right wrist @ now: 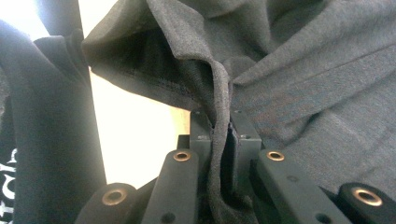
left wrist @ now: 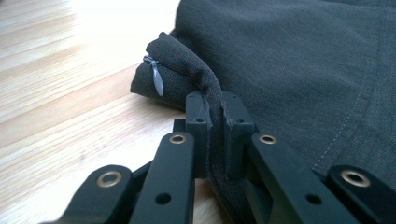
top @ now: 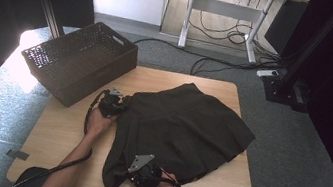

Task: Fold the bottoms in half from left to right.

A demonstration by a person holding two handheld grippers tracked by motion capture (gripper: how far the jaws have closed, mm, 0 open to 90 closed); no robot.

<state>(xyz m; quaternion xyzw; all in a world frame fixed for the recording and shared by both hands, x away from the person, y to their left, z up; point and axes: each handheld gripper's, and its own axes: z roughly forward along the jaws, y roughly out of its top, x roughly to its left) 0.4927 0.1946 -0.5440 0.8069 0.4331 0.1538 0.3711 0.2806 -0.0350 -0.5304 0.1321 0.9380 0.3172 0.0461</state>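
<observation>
A dark skirt (top: 184, 127) lies spread across the wooden table (top: 63, 127). At its upper-left corner, my left gripper (top: 119, 105) is shut on the waistband edge. In the left gripper view that fabric edge (left wrist: 210, 88) is pinched between the jaws (left wrist: 218, 114), and a small zipper pull (left wrist: 158, 81) hangs just left of them. My right gripper (top: 137, 167) is at the skirt's near-left hem by the table's front edge. In the right gripper view a fold of grey-black cloth (right wrist: 219, 93) is clamped between its jaws (right wrist: 223, 126).
A dark woven basket (top: 78, 59) stands on the table's far-left corner, close to my left gripper. Beyond the table are carpet, cables (top: 219, 64) and a desk frame (top: 223, 11). Bare wood shows left of the skirt and along the right front.
</observation>
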